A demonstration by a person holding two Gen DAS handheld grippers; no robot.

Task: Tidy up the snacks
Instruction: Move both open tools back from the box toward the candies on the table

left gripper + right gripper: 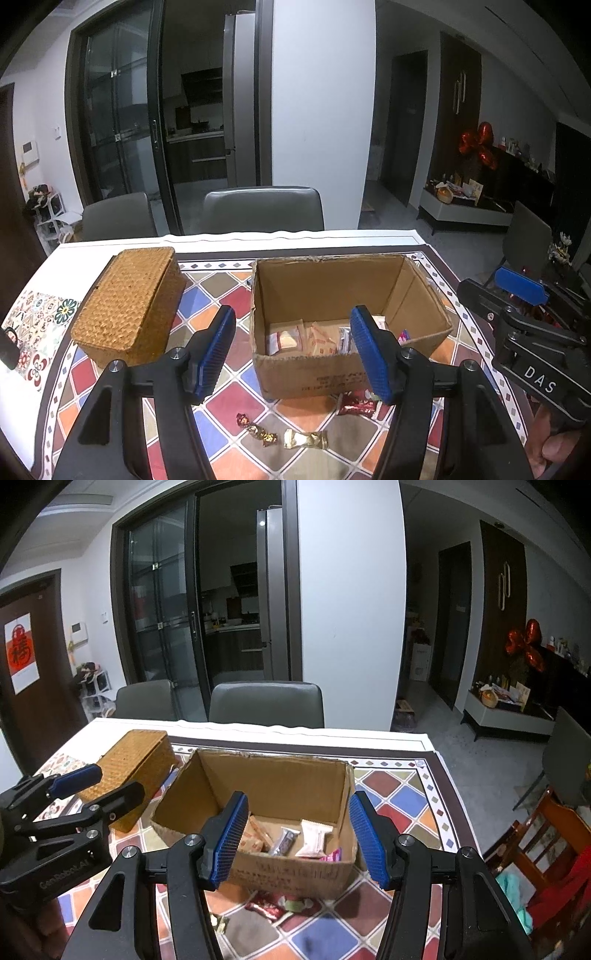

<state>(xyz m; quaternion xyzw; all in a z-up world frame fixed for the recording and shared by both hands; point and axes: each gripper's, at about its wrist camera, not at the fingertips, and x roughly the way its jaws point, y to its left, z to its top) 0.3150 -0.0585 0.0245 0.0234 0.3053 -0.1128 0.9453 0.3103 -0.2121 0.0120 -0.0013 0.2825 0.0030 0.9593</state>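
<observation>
An open cardboard box [325,288] [280,779] stands on the patterned tablecloth with several snack packets [317,341] [314,838] on its bottom. In front of it lie loose sweets: a red wrapper [356,404] [271,908], a gold one [304,439] and a small dark-red one [255,430]. My left gripper [295,354] hovers open over the near edge of the box, nothing between its blue pads. My right gripper [298,842] is open too, above the box's front wall and holding nothing. Each gripper shows at the side of the other's view [509,295] [99,786].
A closed wicker basket [129,302] [136,764] sits left of the box. Two grey chairs [262,208] stand at the table's far edge. A wooden chair [546,842] is off the table's right side. The table edge [454,786] runs close to the right.
</observation>
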